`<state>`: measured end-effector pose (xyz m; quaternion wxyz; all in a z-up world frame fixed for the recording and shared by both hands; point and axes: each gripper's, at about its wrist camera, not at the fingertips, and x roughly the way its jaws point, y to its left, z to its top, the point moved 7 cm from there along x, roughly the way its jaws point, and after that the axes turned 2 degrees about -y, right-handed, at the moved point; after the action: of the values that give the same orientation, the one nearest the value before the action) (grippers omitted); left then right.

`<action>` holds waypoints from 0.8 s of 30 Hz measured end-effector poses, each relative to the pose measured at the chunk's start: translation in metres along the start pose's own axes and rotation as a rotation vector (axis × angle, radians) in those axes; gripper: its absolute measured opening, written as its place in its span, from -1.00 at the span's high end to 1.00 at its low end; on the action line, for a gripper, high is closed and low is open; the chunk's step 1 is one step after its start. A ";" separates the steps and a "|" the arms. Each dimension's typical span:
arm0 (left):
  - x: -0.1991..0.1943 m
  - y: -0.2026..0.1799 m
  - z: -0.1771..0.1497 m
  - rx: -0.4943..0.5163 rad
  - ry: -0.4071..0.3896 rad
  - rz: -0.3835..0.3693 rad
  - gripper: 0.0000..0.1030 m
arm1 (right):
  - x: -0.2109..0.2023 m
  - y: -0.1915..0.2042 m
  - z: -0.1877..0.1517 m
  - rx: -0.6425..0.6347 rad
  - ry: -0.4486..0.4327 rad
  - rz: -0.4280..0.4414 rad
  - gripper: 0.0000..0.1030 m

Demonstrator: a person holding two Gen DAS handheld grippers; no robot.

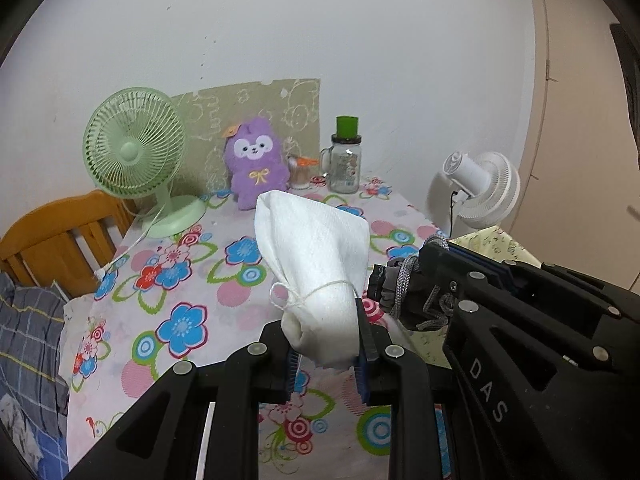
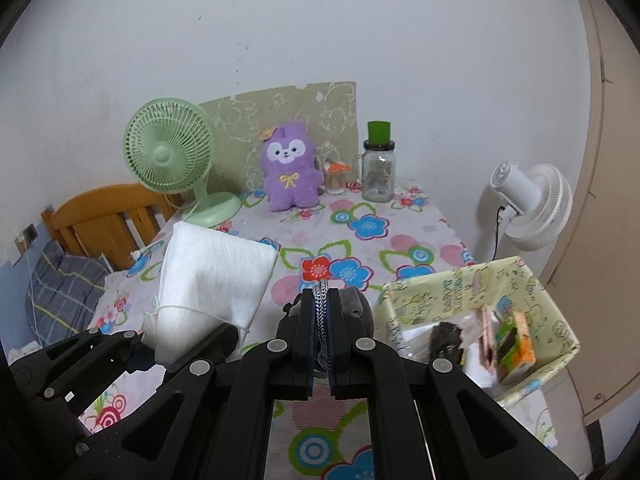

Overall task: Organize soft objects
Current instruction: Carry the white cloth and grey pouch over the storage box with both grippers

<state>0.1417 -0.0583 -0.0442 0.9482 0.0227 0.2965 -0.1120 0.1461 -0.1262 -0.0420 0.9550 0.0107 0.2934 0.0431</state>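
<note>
My left gripper point(image 1: 320, 320) is shut on the tied neck of a white cloth pouch point(image 1: 316, 240) bound with thin string, held above the flowered tablecloth point(image 1: 188, 280). Beside it on the right, my right gripper point(image 1: 404, 276) carries a grey soft item. In the right wrist view, the right gripper point(image 2: 321, 294) is shut on a grey braided cord point(image 2: 322, 320), and the grey soft item point(image 2: 356, 304) hangs just beyond its fingers. The left gripper point(image 2: 188, 340) with the pouch point(image 2: 216, 280) shows at lower left. A purple plush toy point(image 2: 290, 172) sits upright at the back of the table.
A yellow-green patterned fabric basket point(image 2: 460, 284) at the table's right edge holds a juice carton point(image 2: 516, 348) and other items. At the back stand a green desk fan point(image 2: 172, 160), a glass jar with a green lid point(image 2: 378, 172) and a toothpick holder point(image 2: 335, 180). A white fan point(image 2: 528, 200) stands right, a wooden headboard point(image 2: 108, 216) left.
</note>
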 end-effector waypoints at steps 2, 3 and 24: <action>0.000 -0.006 0.004 0.005 -0.004 -0.007 0.58 | -0.003 -0.005 0.002 0.002 -0.004 -0.007 0.86; -0.001 -0.008 0.005 0.006 -0.006 -0.009 0.58 | -0.003 -0.007 0.003 0.003 -0.005 -0.008 0.86; 0.025 -0.075 0.021 0.065 0.002 -0.091 0.56 | -0.002 -0.082 0.009 0.048 -0.006 -0.091 0.86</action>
<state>0.1567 -0.1387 -0.0391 0.9406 0.0403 0.2943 -0.1644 0.1560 -0.2080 -0.0373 0.9563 0.0201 0.2917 -0.0075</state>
